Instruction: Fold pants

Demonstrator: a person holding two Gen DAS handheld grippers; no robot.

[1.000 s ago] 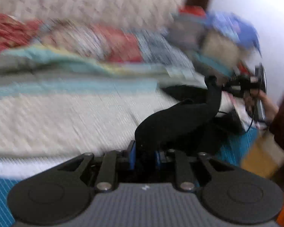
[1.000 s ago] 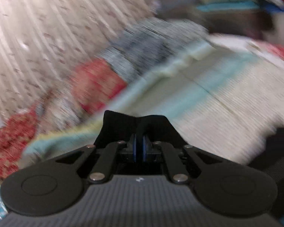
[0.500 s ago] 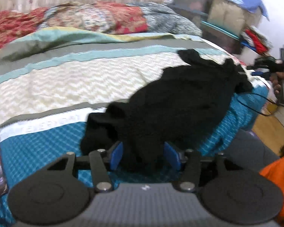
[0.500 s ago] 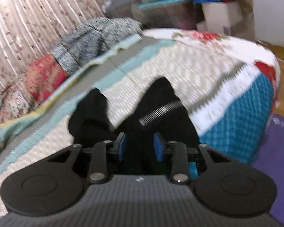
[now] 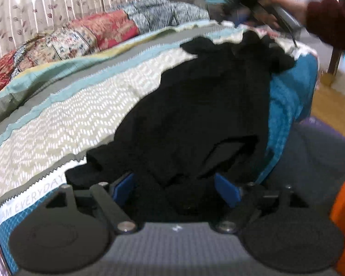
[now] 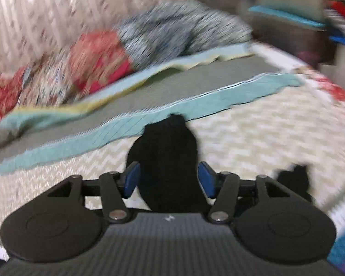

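The black pants point(image 5: 195, 105) lie crumpled along the near edge of the bed, stretching away from me in the left wrist view. My left gripper point(image 5: 176, 189) is open, its blue pads point(image 5: 123, 187) wide apart on either side of the near end of the pants. My right gripper point(image 6: 169, 180) is open too, with a black end of the pants point(image 6: 168, 151) lying between its blue pads point(image 6: 132, 179). In the left wrist view the right gripper point(image 5: 260, 2) shows blurred at the far end of the pants, held by a hand in a dark red sleeve.
The bed carries a striped cream, grey and teal cover point(image 5: 69, 115) with a blue edge point(image 5: 287, 87). Patterned red and grey quilts point(image 5: 103, 32) are bunched at the back before a curtain. Boxes and clutter point(image 6: 299, 16) stand at the far right. Wooden floor point(image 5: 333, 105) lies right.
Both grippers have opened wide and let go of the pants. The pants dropped from hanging in the air to lying on the bed. The right gripper swung upward, away from the cloth.
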